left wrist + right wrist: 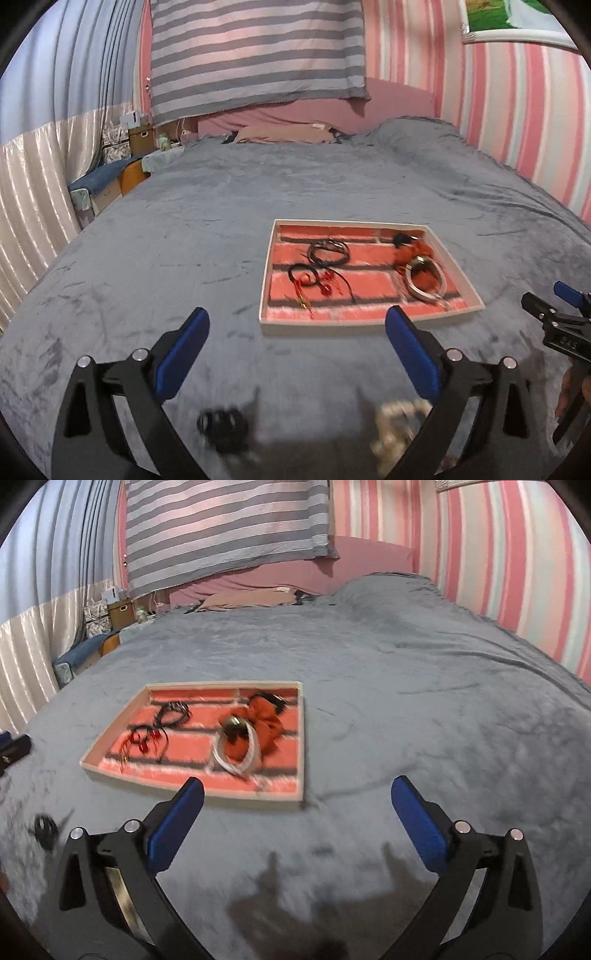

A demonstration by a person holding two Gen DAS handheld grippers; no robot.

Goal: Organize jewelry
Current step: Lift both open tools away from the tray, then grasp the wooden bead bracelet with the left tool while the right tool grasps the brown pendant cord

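A shallow white tray [461, 284] with a red brick-pattern lining lies on the grey bed; it also shows in the right wrist view [301, 746]. In it lie a black cord [328, 252], a red bead piece on black cord [317, 282], an orange bow [412, 254] and a white coiled bracelet [424, 286]. My left gripper [297, 325] is open and empty, just short of the tray. A black ring-shaped piece [221, 424] and a blurred cream piece [397, 417] lie on the bed below it. My right gripper [297, 794] is open and empty at the tray's near right corner.
The grey blanket [424, 709] covers the bed. A pink pillow [284, 133] and pink headboard are at the far end, with a striped wall on the right. Boxes and a curtain stand off the bed's left side. The right gripper shows at the left view's right edge [561, 314].
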